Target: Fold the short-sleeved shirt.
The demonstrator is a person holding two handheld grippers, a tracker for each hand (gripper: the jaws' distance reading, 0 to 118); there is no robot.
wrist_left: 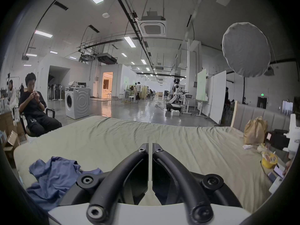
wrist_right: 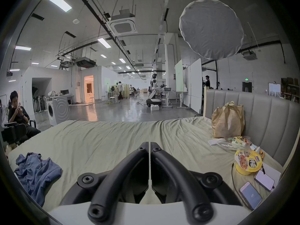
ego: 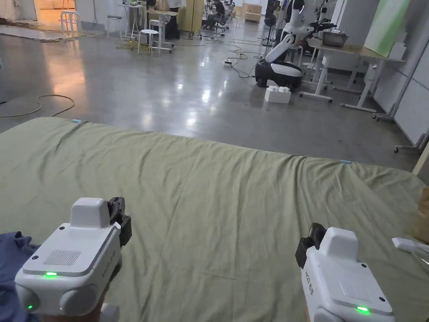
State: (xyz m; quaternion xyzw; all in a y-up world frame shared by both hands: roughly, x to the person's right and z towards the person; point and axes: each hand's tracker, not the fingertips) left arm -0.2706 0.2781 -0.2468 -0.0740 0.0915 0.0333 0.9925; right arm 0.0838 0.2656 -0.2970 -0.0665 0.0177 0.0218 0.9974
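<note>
Blue short-sleeved shirt (wrist_right: 34, 171), crumpled in a heap at the left end of the bed (ego: 218, 201), on its green sheet. Left tongs (wrist_left: 150, 145) and right tongs (wrist_right: 149, 145) hover above the sheet, apart from the shirt, jaws nearly together and empty. Brown paper bag (wrist_right: 228, 120) stands against the grey headboard (wrist_right: 267, 114).

Blue shirt (ego: 10, 268) cut by edge
</note>
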